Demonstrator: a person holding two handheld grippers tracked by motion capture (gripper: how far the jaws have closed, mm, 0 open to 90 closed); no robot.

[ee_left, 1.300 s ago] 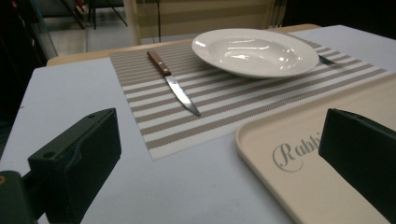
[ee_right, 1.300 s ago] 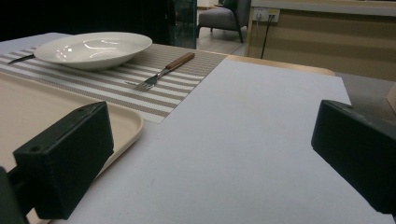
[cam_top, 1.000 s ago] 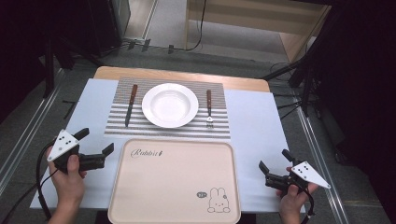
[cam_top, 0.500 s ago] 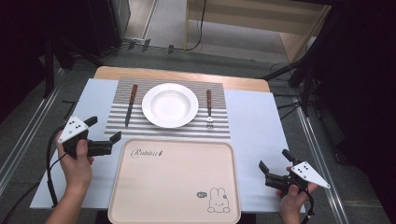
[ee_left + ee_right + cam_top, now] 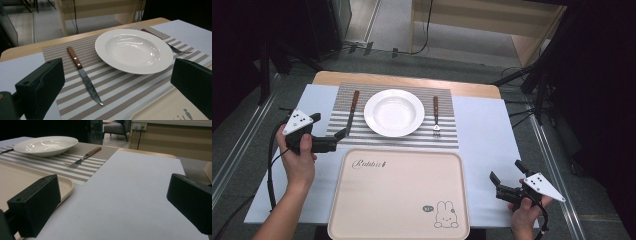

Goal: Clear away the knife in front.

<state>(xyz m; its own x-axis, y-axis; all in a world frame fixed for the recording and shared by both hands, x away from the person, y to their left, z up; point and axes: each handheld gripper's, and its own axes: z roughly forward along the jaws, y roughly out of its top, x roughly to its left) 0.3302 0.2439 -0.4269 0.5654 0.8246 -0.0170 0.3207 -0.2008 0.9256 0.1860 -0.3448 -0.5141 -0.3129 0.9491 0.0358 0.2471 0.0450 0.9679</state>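
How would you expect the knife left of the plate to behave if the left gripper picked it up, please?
The knife is probably stiff. Lying flat on the striped mat, it may be awkward to get under. Its wooden handle likely offers surer grip than the smooth blade.

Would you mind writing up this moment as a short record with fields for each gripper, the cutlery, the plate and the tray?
left gripper: jaws open, at the near left corner of the placemat, pointed at the knife
right gripper: jaws open, low over the white table cover near the tray's right edge, holding nothing
knife: flat on the placemat left of the plate, wooden handle away from the person
fork: on the placemat right of the plate, tines toward the person
plate: white, empty, centred on the placemat
tray: beige, empty, rabbit print
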